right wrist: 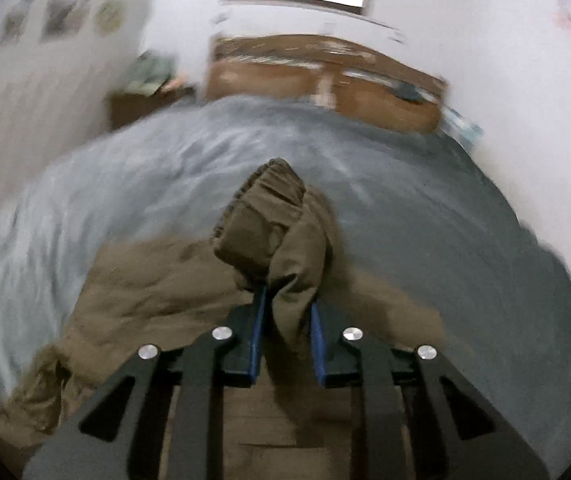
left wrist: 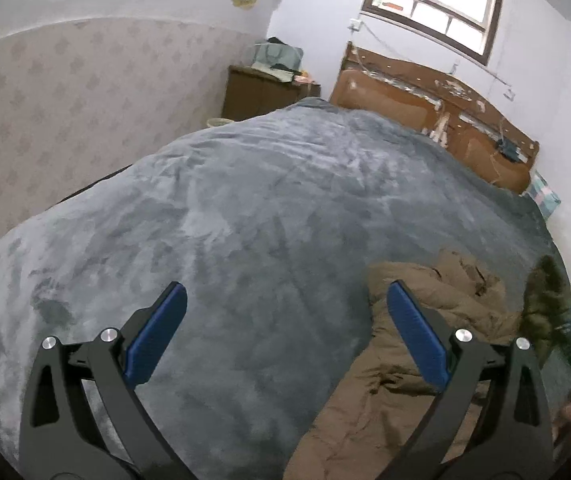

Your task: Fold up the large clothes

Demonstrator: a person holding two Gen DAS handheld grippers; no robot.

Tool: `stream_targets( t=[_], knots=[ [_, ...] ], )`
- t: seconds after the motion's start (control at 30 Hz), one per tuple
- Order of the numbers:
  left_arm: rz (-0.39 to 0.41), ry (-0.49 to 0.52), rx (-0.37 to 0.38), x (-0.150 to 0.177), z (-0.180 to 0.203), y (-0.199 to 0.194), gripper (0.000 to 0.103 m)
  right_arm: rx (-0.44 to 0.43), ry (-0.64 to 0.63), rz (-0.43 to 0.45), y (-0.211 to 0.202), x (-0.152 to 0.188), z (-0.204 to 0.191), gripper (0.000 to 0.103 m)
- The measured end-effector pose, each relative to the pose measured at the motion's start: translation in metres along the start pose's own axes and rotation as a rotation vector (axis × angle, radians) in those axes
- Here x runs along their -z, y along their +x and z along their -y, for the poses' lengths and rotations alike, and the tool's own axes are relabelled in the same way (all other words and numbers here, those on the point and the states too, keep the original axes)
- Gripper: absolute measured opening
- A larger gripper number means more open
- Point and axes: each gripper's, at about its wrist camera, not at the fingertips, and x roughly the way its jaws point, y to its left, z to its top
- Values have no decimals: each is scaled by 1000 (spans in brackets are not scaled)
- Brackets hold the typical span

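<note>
Right tongs (right wrist: 285, 300) on sleeve (right wrist: 273, 220), blurred surroundings.

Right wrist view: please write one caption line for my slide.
Right hand-held gripper shut on a bunched sleeve of the brown coat, lifting it above the grey blanket.

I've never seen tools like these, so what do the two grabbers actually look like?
Both look alike. The left gripper and right gripper each have two black, cut-out arms with round silver bolts, ending in flat blue textured pads. No cables or markings show.
</note>
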Motion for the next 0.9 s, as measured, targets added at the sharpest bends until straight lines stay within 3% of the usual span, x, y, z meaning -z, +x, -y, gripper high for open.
stream_targets(
  t=[0.07,0.17,0.3,0.43,0.57,0.63,0.77,0.9],
  knots=[
    [-18,15,29,4,8,3,99,21,78,-46,7,9,47,64],
    [-21,21,65,10,18,3,99,149,199,-118,15,43,137,67],
    [-27,71,104,15,37,3,99,161,305,-135,2,71,198,68],
    [-70,132,173,25,72,7,100,43,263,-80,-17,70,183,84],
    [-98,331,169,47,131,21,100,-151,227,-93,-2,53,129,84],
    [-106,407,143,54,152,34,100,-155,185,-105,14,50,99,86],
    [-160,399,127,55,166,76,100,-121,145,-151,57,48,77,92],
    [-177,406,-3,66,168,135,100,-30,75,-193,92,60,83,93]
  ],
)
